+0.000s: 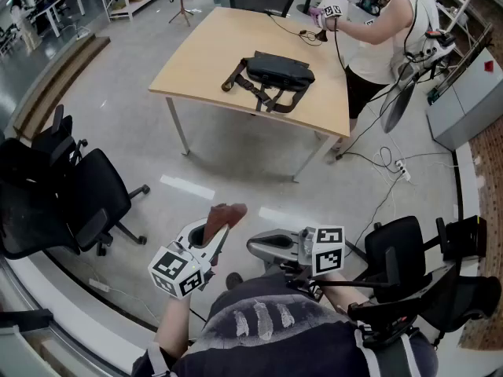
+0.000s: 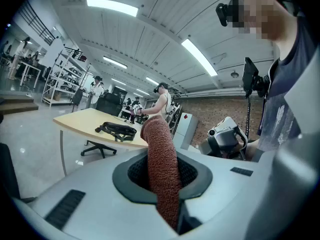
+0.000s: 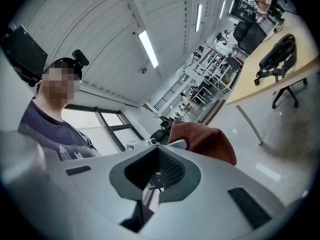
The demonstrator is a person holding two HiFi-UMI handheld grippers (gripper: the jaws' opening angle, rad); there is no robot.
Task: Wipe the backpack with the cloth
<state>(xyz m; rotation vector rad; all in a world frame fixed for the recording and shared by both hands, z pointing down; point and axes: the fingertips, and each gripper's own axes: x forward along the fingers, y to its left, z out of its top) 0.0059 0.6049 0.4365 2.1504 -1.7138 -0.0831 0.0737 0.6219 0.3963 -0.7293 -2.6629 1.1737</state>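
**Backpack far ahead, cloth already in your left jaws**

Backpack lies flat on the worktop, well apart from both of your grippers, with open floor between you and the worktop's near edge. From where you stand it is straight ahead and a little to the right. Its long axis runs across your view, roughly left to right, and its brown straps trail toward the edge nearest you.

Your left gripper has its jaws closed on the cloth, which stands up out of them as a rust-brown roll pointing toward the worktop. Your right gripper is turned sideways toward the left one. Its jaws are together with nothing between them; the cloth sits just past their tips, not inside them.

Both grippers are close to your body, so neither is meaningfully nearer. The left one carries the cloth and already faces the backpack, so I judge it the one to lead once you close the distance.

Count: one backpack, one cloth, one worktop. Another person stands at the worktop's far right corner.
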